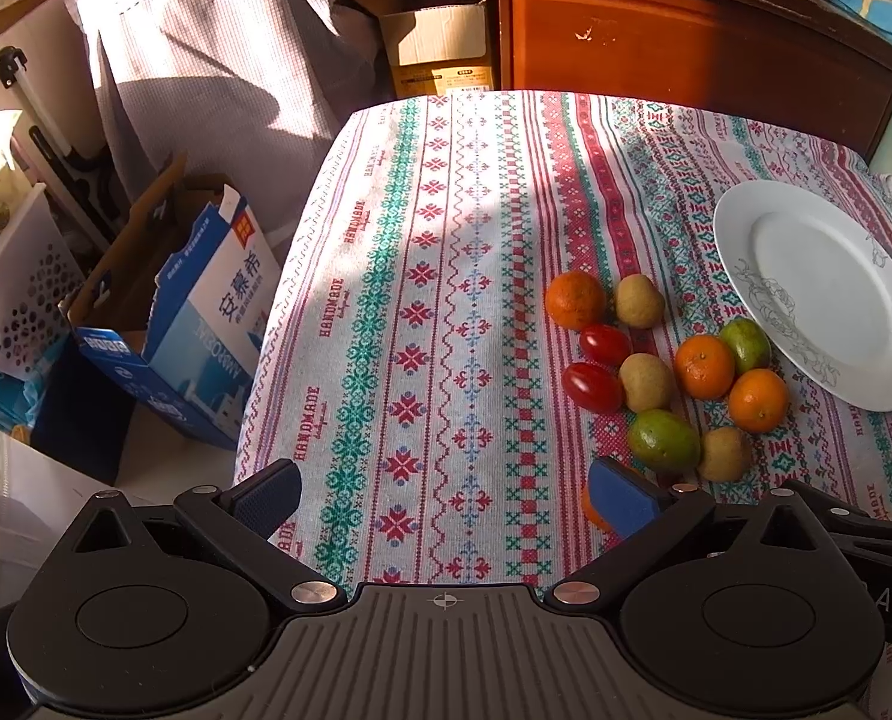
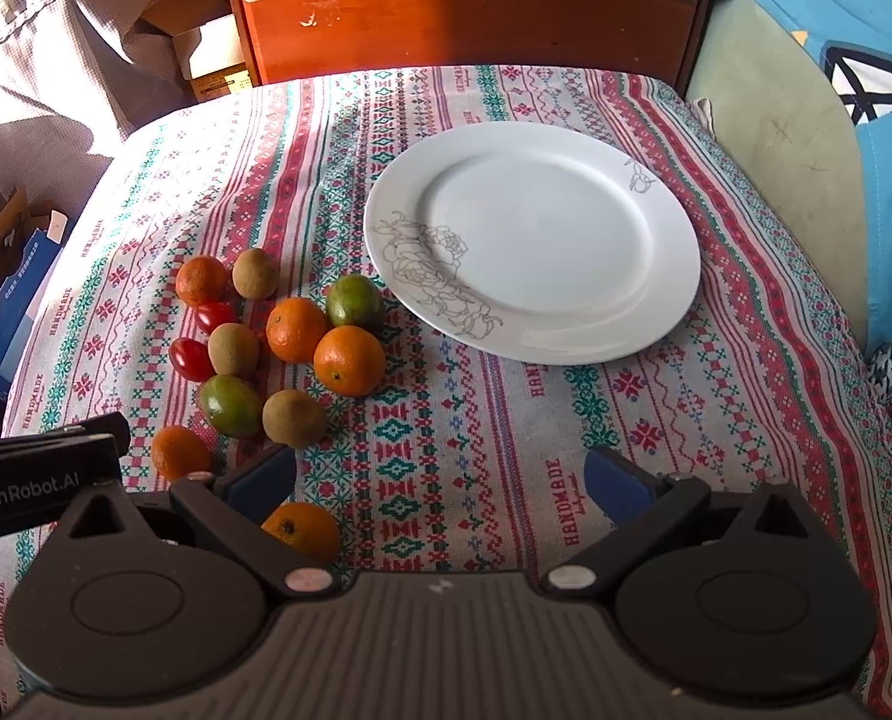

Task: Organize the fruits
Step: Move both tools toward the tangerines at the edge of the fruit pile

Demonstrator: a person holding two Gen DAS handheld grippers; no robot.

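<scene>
A white plate (image 2: 532, 240) with a grey flower drawing lies bare on the patterned tablecloth (image 2: 446, 438); the left wrist view has the plate (image 1: 817, 294) at far right. Left of it lies a cluster of fruit: several oranges (image 2: 348, 360), brown kiwis (image 2: 294, 417), two green fruits (image 2: 354, 300) and two red tomatoes (image 2: 191, 358). One orange (image 2: 302, 531) sits just by my right gripper's left finger. My right gripper (image 2: 440, 483) hovers open over the cloth, holding nothing. My left gripper (image 1: 443, 495) is open too, left of the green fruit (image 1: 663, 440).
A wooden cabinet (image 2: 463, 12) stands behind the table. Left of the table edge sit a blue and white carton (image 1: 206, 312), a white perforated basket (image 1: 17, 288) and a hanging cloth (image 1: 206, 60). A green seat with blue fabric (image 2: 889, 192) borders the right side.
</scene>
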